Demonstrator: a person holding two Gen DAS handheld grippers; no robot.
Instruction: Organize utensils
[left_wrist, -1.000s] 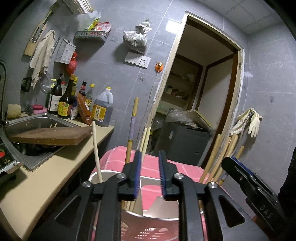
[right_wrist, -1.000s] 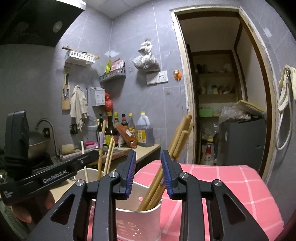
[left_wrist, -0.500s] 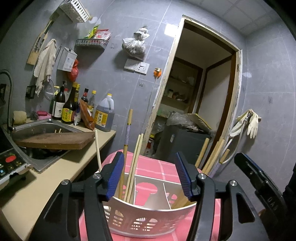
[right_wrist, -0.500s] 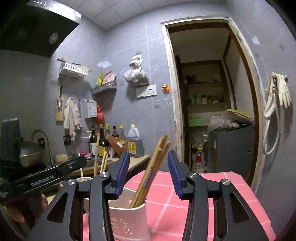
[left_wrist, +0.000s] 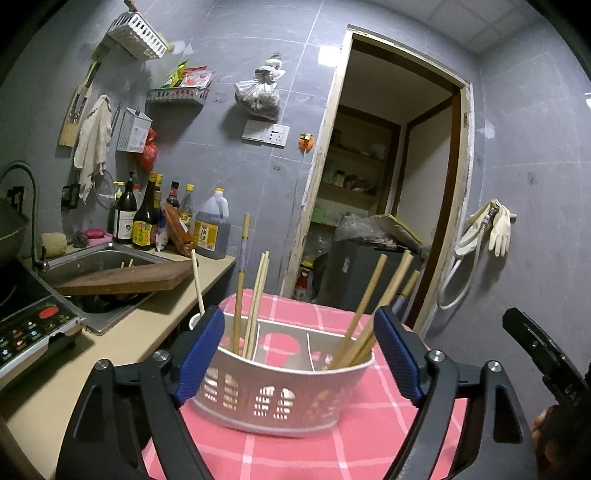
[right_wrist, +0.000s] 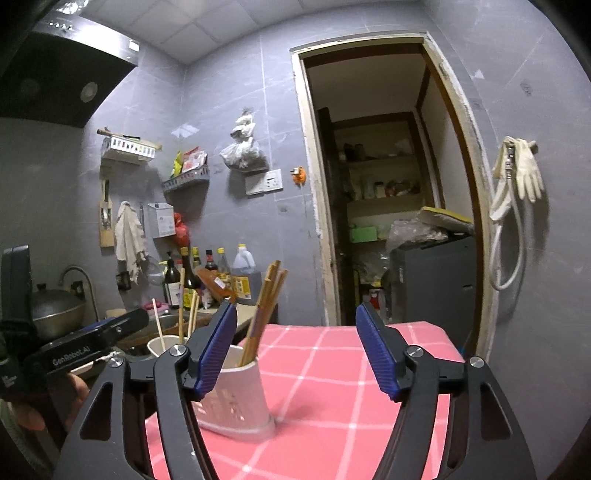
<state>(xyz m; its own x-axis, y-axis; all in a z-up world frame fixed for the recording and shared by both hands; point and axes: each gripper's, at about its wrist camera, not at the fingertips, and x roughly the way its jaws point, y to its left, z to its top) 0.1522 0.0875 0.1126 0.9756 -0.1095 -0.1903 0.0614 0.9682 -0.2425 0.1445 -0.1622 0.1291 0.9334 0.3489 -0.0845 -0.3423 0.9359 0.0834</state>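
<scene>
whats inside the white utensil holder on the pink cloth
The white utensil holder has three compartments: chopsticks stand in its left one, more chopsticks lean in its right one, and the middle looks empty. The wall hides the chopsticks' lower ends and the compartment floors.

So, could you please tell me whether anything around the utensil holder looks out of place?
Mostly tidy: chopsticks stand in the white holder, its middle compartment bare. One oddity: a wooden cutting board lies askew across the sink, overhanging the counter.
</scene>
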